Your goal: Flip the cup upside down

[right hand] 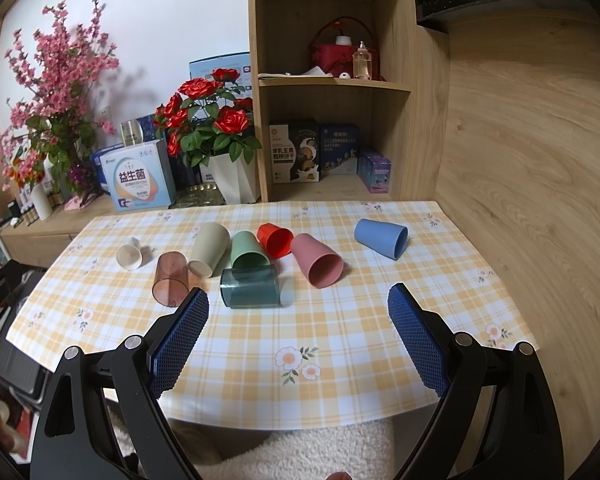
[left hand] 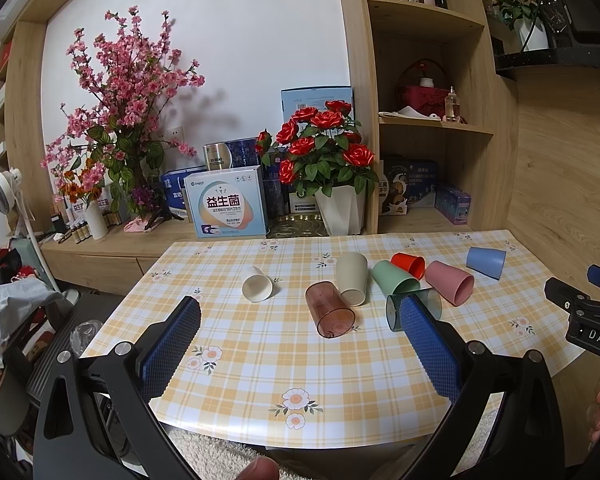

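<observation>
Eight cups lie on their sides on the desk, which wears a yellow plaid cloth with flower prints; none shows anything inside. From the left there is a small white cup with its mouth toward the camera, a clear pink-brown tumbler, and a beige cup with its base toward the near edge. Next, a green cup and a red cup lie close together, and a clear teal tumbler lies crosswise just in front of the green one, apparently touching it. A pink cup sits to the right of these with its open mouth facing the near edge, and a blue cup lies well apart near the far right corner.

The right gripper hangs over the near part of the desk, its blue-padded fingers spread wide and holding nothing; the teal tumbler and pink cup lie beyond the gap between them.

The left gripper likewise has its fingers wide apart and empty, with the pink-brown tumbler seen between them, untouched. Its right finger overlaps the teal tumbler in view; contact cannot be told.
</observation>
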{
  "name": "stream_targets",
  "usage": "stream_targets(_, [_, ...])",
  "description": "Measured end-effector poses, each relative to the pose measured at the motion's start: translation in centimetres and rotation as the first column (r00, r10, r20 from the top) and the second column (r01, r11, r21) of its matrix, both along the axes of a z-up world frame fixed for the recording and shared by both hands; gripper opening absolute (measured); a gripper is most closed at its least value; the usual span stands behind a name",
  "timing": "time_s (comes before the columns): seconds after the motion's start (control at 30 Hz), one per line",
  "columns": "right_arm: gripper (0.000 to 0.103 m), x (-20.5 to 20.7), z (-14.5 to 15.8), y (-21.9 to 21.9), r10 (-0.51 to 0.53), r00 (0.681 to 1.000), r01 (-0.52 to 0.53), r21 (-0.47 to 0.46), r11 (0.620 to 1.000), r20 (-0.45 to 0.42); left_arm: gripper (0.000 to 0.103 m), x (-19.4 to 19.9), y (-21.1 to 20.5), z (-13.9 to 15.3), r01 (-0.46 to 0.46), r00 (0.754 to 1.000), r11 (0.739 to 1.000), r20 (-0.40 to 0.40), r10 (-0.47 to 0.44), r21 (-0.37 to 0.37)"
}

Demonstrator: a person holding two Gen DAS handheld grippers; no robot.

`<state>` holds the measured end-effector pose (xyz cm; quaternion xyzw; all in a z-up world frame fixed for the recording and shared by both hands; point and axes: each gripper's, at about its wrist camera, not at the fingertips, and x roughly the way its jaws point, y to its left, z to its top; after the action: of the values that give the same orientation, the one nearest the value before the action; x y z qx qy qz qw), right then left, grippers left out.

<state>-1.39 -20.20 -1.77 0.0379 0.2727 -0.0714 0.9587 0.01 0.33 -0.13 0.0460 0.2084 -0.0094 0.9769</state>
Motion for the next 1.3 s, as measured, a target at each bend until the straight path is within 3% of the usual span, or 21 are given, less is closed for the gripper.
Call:
stream_targets(0.57, [0.088, -0.3, 0.4, 0.2, 0.000, 1.000, 0.000, 0.003, 1.000, -0.003, 0.098, 0.0, 0.3, 0.1, -0.003, 1.000, 1.000, -0.005, 0.003, -0.002])
stream_targets(0.8, [0.088, 0.1, -0.2, -0.2, 0.000, 1.000, 0.000, 0.006, 1.000, -0.007, 0.098, 0.3, 1.5, -0.2, 0.011, 1.000, 0.999, -0.016, -0.012, -0.042])
stream_targets(0.93, [0.088, 0.1, -1.1, -0.8, -0.006, 1.000, 0.006, 0.054, 0.999, -0.010, 0.098, 0.8, 1.8, -0.2, 0.038, 0.999, 0.997, -0.013, -0.039, -0.061])
stream_targets(1.13, [0.088, 1.7, -2.2, -1.9, 0.015, 1.000, -0.014, 0.119, 0.993, -0.008, 0.098, 2.7, 4.2, -1.3, 0.027, 0.998, 0.991, -0.059, -0.035, -0.129])
stream_targets(1.3, [0.088, 3.6, -3.1, -2.4, 0.038, 0.999, -0.033, 0.139, 0.990, -0.035, 0.098, 4.6, 6.3, -3.1, -0.006, 0.993, 0.990, -0.116, -0.010, -0.140])
